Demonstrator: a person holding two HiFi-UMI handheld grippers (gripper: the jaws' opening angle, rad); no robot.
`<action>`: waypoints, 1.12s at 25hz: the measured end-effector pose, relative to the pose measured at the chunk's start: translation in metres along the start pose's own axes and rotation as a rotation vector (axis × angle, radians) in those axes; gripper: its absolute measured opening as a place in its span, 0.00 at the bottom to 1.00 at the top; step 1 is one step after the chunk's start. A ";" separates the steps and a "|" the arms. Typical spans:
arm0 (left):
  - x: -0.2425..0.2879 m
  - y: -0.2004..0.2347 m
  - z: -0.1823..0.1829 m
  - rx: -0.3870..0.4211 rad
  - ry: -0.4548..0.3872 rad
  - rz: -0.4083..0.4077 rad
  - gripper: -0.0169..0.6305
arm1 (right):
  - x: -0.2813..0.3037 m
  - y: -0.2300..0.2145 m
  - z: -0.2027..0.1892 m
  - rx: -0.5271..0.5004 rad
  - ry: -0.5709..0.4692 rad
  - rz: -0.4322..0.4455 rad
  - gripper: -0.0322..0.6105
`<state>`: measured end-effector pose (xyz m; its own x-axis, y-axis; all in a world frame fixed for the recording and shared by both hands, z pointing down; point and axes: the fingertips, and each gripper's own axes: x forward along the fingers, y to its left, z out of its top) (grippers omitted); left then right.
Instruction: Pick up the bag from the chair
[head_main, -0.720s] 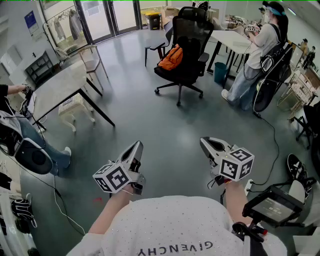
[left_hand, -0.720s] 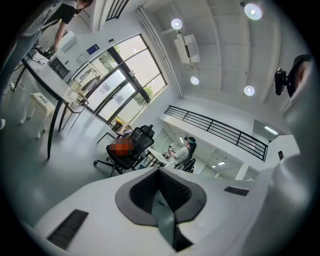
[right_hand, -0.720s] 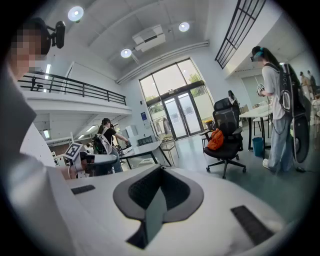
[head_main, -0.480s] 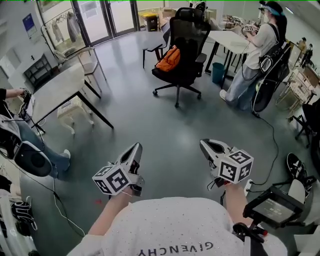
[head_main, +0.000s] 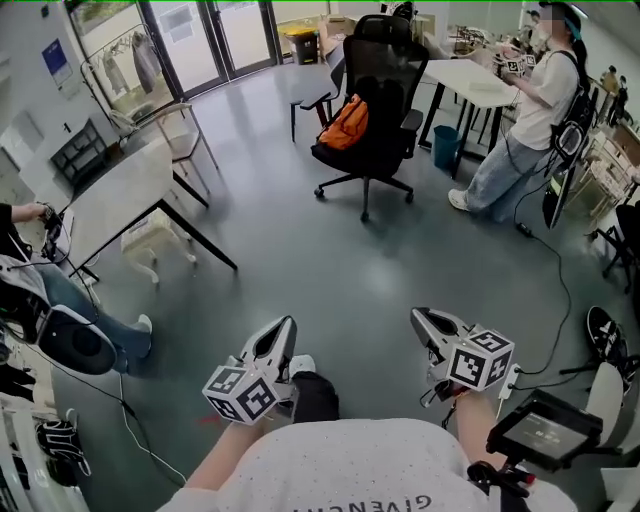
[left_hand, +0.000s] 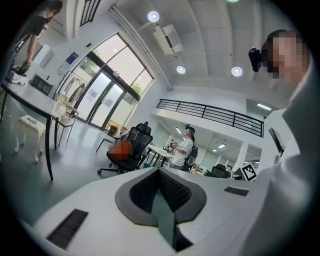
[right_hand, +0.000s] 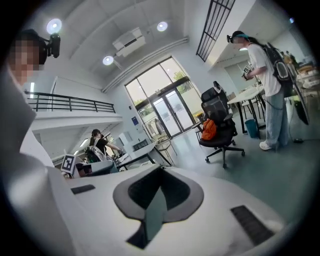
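Head view: orange bag (head_main: 345, 120) sits on black chair (head_main: 380, 70), upper centre, well apart from both tools; left gripper (head_main: 282, 330) and right gripper (head_main: 420, 320) low in frame, pointed toward it across the floor (head_main: 330, 260)

Left gripper view: jaws together, nothing between; bag small, left of centre

Right gripper view: jaws together, empty; bag right of centre

Step looks like approach: walk in close, spread jaws before reaching, aim for bag's top edge, keep clear of armrest (head_main: 408, 118)
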<state>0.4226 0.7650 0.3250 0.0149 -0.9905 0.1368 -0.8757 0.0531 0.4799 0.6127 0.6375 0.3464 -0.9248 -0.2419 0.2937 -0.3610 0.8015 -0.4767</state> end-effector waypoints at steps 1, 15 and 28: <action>0.008 0.010 0.001 -0.015 0.006 -0.002 0.03 | 0.004 -0.004 0.001 0.019 -0.007 -0.005 0.06; 0.169 0.114 0.131 0.018 0.021 -0.287 0.03 | 0.175 -0.029 0.111 0.025 -0.059 -0.109 0.06; 0.234 0.216 0.164 0.042 0.136 -0.265 0.03 | 0.325 -0.035 0.118 0.048 0.034 -0.126 0.06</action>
<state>0.1578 0.5234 0.3180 0.3076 -0.9428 0.1284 -0.8521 -0.2129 0.4782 0.3105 0.4659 0.3610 -0.8674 -0.3197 0.3814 -0.4802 0.7389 -0.4727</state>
